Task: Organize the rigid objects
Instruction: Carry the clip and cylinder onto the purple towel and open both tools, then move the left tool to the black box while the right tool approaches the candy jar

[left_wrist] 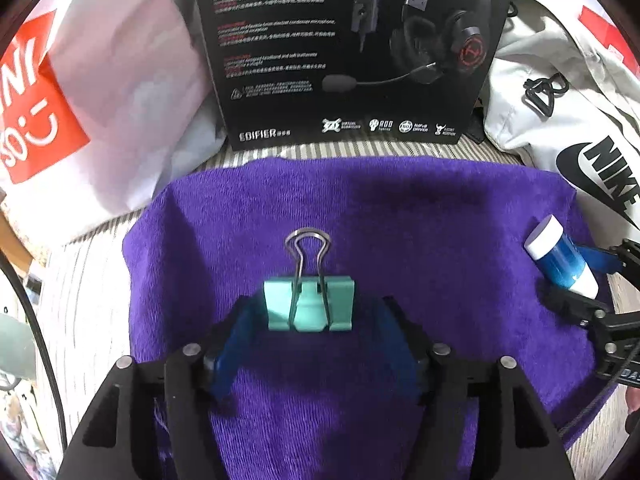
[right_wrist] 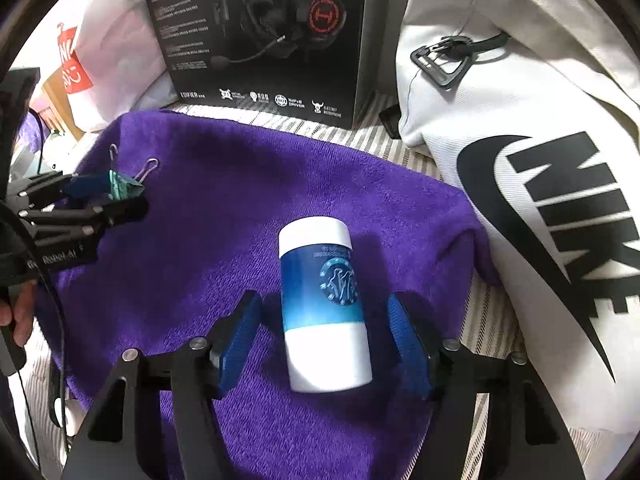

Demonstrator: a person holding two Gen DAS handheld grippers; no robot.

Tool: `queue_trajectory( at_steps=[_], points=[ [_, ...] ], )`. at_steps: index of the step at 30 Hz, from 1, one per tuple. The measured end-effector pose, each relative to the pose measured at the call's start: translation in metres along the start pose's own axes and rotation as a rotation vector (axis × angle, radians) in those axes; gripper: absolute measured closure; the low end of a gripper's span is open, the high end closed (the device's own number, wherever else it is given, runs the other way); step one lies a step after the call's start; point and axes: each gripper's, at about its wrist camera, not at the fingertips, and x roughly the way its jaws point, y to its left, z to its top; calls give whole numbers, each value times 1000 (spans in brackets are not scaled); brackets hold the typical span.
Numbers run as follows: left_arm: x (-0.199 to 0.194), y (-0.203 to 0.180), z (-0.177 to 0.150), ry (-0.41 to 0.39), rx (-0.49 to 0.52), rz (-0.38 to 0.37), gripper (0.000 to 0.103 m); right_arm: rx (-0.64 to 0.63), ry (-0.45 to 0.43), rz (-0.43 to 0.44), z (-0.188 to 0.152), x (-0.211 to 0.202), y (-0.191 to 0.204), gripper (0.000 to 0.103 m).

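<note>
A striped surface (left_wrist: pixel 92 272) is covered in its middle by a purple towel (left_wrist: pixel 400 208), on which the task's things are laid. Behind the towel's far edge a black headset box (left_wrist: pixel 344 52) is stood upright. A white bag with a red logo (left_wrist: pixel 100 92) is seen off the towel's far left corner, and a pale bag printed with a black swoosh (right_wrist: pixel 532 184) is lain along its right edge.

Near the towel's right edge a blue and white bottle (right_wrist: pixel 324 308) is laid on its side, its white cap turned toward the far edge. It is flanked by the right gripper (right_wrist: pixel 324 340), whose blue pads (right_wrist: pixel 236 344) are held clear of the bottle on both sides; the jaws are spread and nothing is gripped.

Toward the towel's left part a teal binder clip (left_wrist: pixel 309 305) is rested, its wire handles (left_wrist: pixel 308 248) pointed toward the headset box. The left gripper (left_wrist: pixel 316 336) is held just behind it with the jaws apart: the clip is found between the fingertips, and whether the left pad is touching its side cannot be told, though no squeeze is seen. In the right wrist view a hand (right_wrist: pixel 18 312) is glimpsed at the left border, on the left gripper's handle
</note>
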Motion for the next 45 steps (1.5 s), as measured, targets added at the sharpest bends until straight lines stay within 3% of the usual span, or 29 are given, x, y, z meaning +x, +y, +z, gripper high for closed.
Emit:
queue_trajectory(
  at_steps=[4,11,21,27,31,39,42,45],
  points=[
    [-9,3,-9,12,-23,7,38,21,-17,18,-5,-20,-1,38],
    [-61,10,-30,-49,-33,6,38,49,-87,32,-28,-76,2,35],
    [-132,32,-106,-93,-34,7,38,110,-140,41,-85,-135,23,27],
    [-131,31,-158,-63,-41,-33,38,119,-116,46,-121,-142,41,27],
    [-120,19,-175,-36,-17,-32,38,129,-83,50,-146,-140,48,27],
    [-108,20,-191,-19,-24,-51,34,148,-46,34,-175,-135,44,27],
    [-111,25,-195,-28,-37,-11,31,157,-52,27,-177,-137,39,27],
    [-107,23,-194,-23,-37,-20,31,167,-61,40,-179,-139,35,27]
  ],
)
